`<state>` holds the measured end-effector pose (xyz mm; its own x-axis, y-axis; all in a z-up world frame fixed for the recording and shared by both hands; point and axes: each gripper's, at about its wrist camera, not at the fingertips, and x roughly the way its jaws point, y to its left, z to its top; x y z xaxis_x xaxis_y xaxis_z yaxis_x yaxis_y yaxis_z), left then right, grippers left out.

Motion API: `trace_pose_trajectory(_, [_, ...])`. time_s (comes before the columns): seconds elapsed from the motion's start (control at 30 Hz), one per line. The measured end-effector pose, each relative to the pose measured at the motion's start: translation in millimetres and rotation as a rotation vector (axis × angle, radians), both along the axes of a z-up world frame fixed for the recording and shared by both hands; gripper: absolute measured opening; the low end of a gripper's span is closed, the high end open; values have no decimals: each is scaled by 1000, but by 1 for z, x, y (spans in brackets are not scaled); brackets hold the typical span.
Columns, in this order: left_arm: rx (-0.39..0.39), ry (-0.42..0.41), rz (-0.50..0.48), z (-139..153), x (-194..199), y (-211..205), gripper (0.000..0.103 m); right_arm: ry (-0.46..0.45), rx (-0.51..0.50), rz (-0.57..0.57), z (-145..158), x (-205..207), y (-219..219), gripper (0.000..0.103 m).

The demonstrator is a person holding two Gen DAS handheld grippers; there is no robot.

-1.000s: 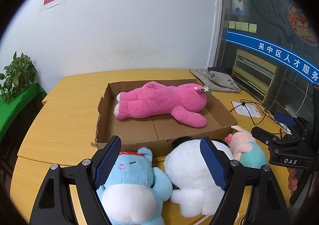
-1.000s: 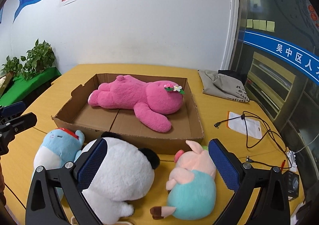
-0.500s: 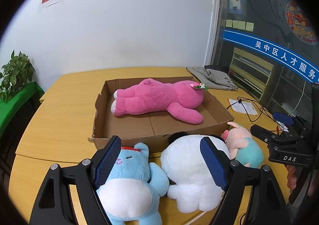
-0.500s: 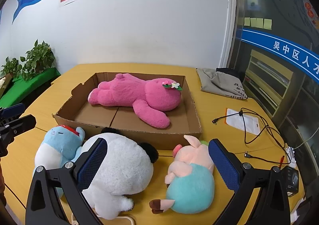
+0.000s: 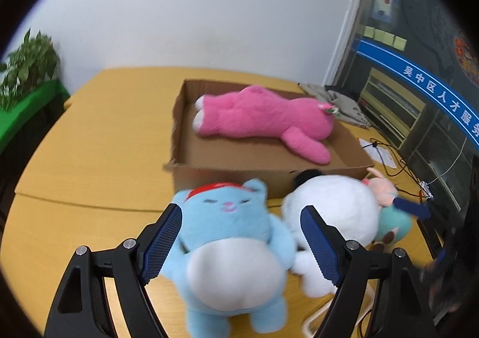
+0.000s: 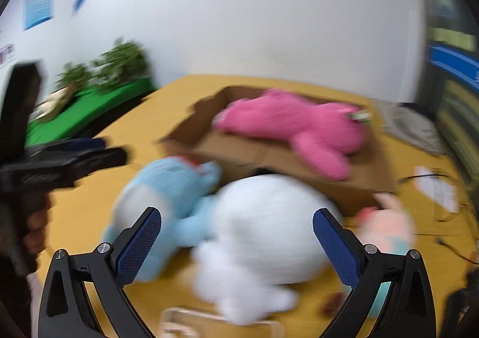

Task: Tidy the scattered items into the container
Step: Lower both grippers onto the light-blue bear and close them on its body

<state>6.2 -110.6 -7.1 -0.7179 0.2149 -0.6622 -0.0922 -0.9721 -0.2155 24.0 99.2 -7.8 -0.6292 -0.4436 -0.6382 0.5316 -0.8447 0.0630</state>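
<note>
A light blue cat plush (image 5: 230, 236) lies on the yellow table between the fingers of my left gripper (image 5: 241, 218), which is open, its pads apart from the plush. Beside it lies a white panda plush (image 5: 332, 209), and the blurred right wrist view shows this panda (image 6: 263, 218) between the spread fingers of my right gripper (image 6: 236, 218), also open. A pink pig plush in teal (image 6: 386, 230) lies to the panda's right. Behind them stands the shallow cardboard box (image 5: 227, 170), where a big pink plush (image 5: 263, 119) lies on its side.
A grey cloth (image 5: 338, 104) lies behind the box, with black cables and a paper sheet (image 5: 380, 152) at the right. A plant (image 5: 27, 68) on a green-covered surface stands at far left. A white cable loop (image 5: 317, 317) lies near the front edge.
Both grippers have come down and forward towards the plushes. The left one now straddles the blue cat. The right one has swung left, from panda and pig to the panda alone.
</note>
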Motion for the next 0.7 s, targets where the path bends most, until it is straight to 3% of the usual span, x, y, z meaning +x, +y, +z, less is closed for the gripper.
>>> trace_pose_trajectory(0.2, [77, -116, -58, -37, -24, -24, 81, -114, 10, 145, -52, 2, -62, 103])
trace_pose_trajectory(0.37, [132, -212, -149, -71, -44, -19, 80, -84, 77, 191, -76, -5, -96, 103])
trace_pose_trajectory(0.53, [147, -212, -193, -76, -38, -13, 76, -161, 82, 195, -99, -26, -104, 102])
trace_pose_trajectory(0.7, [170, -215, -213, -73, -29, -11, 60, -158, 63, 236, -100, -22, -102, 85])
